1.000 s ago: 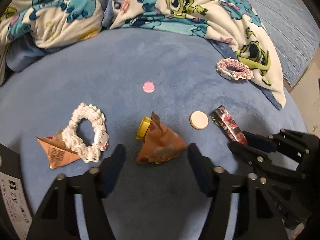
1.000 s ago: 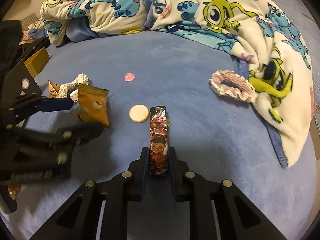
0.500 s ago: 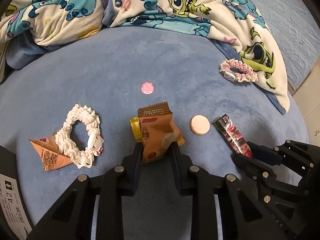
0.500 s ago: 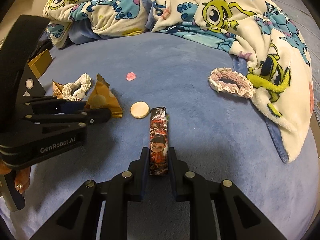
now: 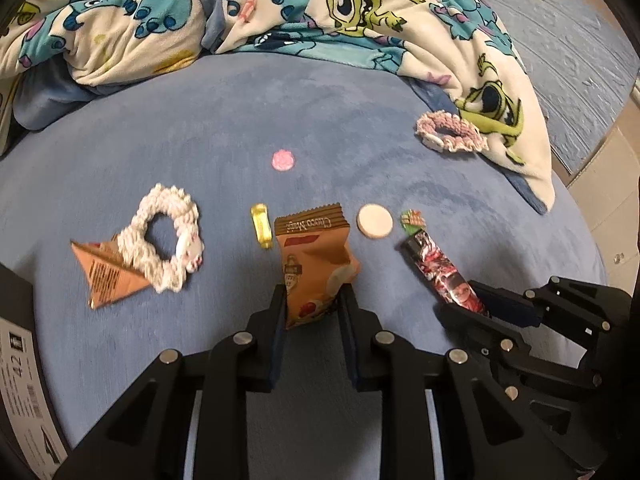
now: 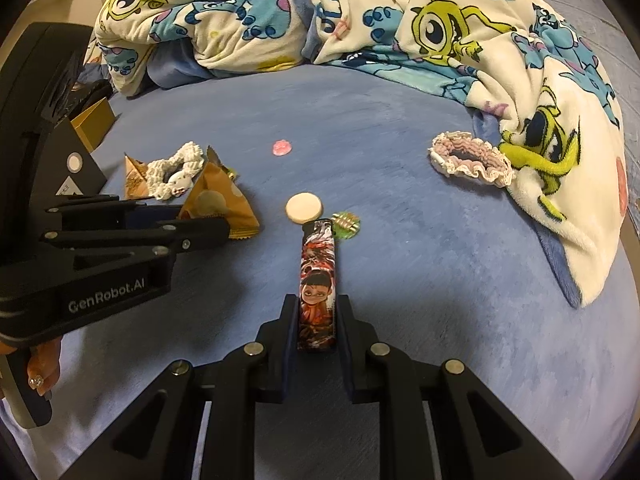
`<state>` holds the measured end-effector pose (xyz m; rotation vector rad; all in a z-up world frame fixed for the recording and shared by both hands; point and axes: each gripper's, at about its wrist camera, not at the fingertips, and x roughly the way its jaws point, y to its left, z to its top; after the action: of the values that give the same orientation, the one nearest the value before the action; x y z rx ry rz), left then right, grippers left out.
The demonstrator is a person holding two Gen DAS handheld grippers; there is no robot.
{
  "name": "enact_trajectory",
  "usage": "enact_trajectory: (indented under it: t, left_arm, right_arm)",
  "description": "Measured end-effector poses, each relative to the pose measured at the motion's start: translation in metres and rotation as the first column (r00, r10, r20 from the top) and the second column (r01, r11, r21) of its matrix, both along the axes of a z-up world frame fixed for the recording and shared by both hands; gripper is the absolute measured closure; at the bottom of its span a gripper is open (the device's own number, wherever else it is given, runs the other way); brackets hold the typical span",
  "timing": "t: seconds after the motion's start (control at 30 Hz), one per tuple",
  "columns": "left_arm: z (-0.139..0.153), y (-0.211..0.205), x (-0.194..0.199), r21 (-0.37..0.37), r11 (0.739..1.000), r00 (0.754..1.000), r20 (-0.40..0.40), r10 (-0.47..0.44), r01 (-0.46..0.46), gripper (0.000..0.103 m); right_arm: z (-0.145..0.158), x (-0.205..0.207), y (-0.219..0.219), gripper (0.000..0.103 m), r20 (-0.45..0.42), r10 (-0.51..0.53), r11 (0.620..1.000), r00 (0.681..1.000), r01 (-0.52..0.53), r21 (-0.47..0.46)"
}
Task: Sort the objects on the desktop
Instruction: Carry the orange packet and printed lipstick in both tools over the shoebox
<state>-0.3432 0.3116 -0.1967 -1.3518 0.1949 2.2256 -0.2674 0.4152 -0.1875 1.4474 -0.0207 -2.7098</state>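
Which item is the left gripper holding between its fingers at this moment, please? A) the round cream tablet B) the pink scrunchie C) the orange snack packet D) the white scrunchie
C: in the left wrist view the left gripper is closed on the orange snack packet, while the white scrunchie, the round cream tablet and the pink scrunchie lie untouched on the blue surface.

I see both wrist views sit low and close over the blue cushion point(image 5: 320, 128), facing the cartoon blanket point(image 6: 400, 20) behind it. Left view sits left of the beige disc point(image 5: 375, 221), right view looks straight at it point(image 6: 303, 208). Both share disc, pink scrunchie point(image 6: 472, 159), blanket.
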Motion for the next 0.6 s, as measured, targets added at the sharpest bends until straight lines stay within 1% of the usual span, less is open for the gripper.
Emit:
enact_trajectory:
  t: [0.27,0.6]
  left_arm:
    - [0.01,-0.013,0.02,-0.011,1.0,1.0,-0.003,0.001,-0.001,0.079]
    - [0.027,-0.036,0.043,-0.016,1.0,1.0,0.001,0.025,-0.025,0.079]
  right_arm:
    - [0.008,0.013,-0.008,0.085,-0.003,0.004,1.0,1.0,-0.004,-0.008]
    - [0.024,0.029,-0.021,0.085,-0.022,0.012,1.0,1.0,-0.012,-0.015]
